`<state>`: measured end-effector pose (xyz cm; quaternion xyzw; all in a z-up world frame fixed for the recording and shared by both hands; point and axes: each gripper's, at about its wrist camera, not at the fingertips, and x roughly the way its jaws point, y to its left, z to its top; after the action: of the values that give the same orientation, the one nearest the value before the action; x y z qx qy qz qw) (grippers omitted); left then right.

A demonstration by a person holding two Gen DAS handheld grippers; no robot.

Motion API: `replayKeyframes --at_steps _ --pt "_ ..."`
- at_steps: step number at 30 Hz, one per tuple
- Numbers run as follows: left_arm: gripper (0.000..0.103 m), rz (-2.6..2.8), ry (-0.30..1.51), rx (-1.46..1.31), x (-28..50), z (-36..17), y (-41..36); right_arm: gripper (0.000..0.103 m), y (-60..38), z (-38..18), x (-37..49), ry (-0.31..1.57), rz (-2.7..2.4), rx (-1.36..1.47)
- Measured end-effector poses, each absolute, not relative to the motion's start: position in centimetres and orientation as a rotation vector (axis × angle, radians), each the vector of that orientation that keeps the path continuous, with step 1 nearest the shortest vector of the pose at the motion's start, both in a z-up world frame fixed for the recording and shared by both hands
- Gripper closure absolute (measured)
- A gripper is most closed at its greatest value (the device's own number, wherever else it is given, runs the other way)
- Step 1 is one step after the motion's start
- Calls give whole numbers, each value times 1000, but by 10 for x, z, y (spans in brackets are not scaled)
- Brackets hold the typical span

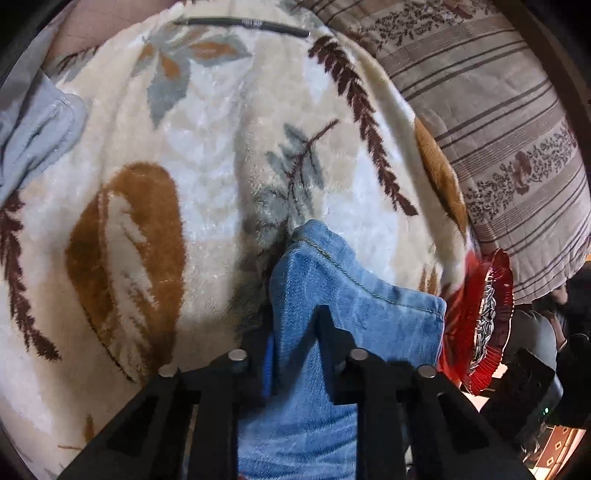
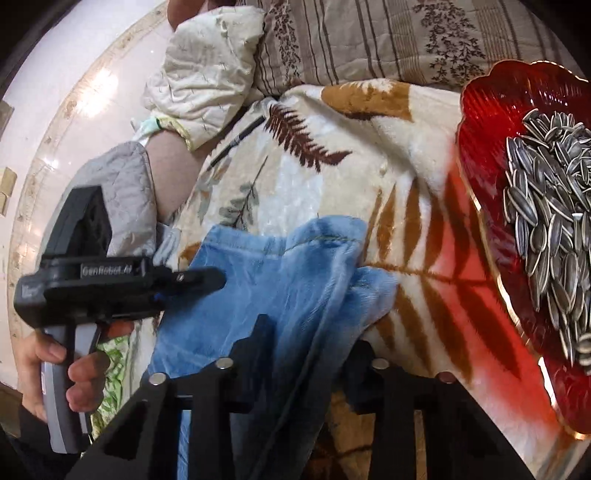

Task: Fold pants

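Observation:
The blue denim pants (image 1: 343, 306) hang from both grippers above a cream leaf-patterned blanket (image 1: 207, 155). My left gripper (image 1: 293, 321) is shut on the pants near a stitched hem, which sticks up past the fingers. In the right wrist view the pants (image 2: 280, 280) bunch between the fingers of my right gripper (image 2: 310, 339), which is shut on them. The left gripper (image 2: 207, 278) shows from the side there, clamped on the pants' left edge, with a hand on its handle.
A red glass dish (image 2: 491, 155) full of sunflower seeds (image 2: 550, 206) sits on the blanket at the right, close to the pants; it also shows in the left wrist view (image 1: 487, 321). A pen (image 1: 243, 24) lies on the far blanket. A striped quilt (image 1: 491, 110) and grey cloth (image 1: 33, 136) border it.

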<state>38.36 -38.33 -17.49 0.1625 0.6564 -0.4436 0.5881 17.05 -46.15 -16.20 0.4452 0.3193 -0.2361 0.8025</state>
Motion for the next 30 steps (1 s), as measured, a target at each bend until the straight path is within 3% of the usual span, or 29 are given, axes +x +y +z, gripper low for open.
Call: replayKeyframes --at_steps 6,14,21,30 --pt "94 -1096 1427 333 373 -133 -359 92 -445 -125 169 609 -442 759" --pt "94 -1140 1329 161 348 -64 -261 93 -361 -61 140 465 -242 160" --pt "93 -1051 1366 43 336 -75 -167 93 -251 -80 113 373 -78 -401" --pt "92 -772 1445 21 333 -128 -70 94 -157 -140 109 434 162 -735"
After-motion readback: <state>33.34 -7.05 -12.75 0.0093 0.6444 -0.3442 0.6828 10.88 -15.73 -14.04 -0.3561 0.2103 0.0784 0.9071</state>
